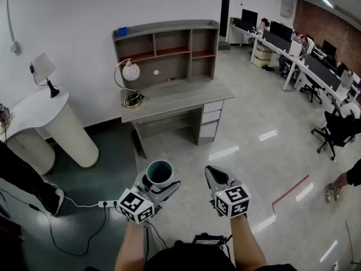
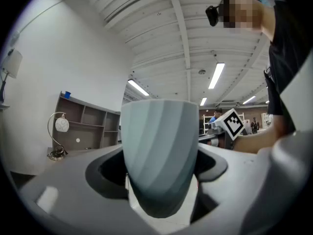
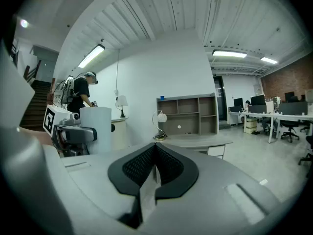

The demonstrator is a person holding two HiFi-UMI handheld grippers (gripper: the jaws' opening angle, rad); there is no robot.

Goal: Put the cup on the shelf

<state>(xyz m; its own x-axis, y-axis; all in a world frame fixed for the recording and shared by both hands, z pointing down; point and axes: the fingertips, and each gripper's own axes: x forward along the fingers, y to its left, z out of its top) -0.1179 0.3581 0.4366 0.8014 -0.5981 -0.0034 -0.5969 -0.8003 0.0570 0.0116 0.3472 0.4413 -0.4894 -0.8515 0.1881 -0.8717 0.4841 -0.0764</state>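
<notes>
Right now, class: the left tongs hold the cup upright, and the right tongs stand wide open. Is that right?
Not quite. The right tongs are shut, with nothing between them; the right gripper view shows it. The left tongs do hold the cup upright.

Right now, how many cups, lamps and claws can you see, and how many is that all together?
Cup: 1
Lamps: 2
Claws (left claw, right claw): 2
Total: 5
</notes>
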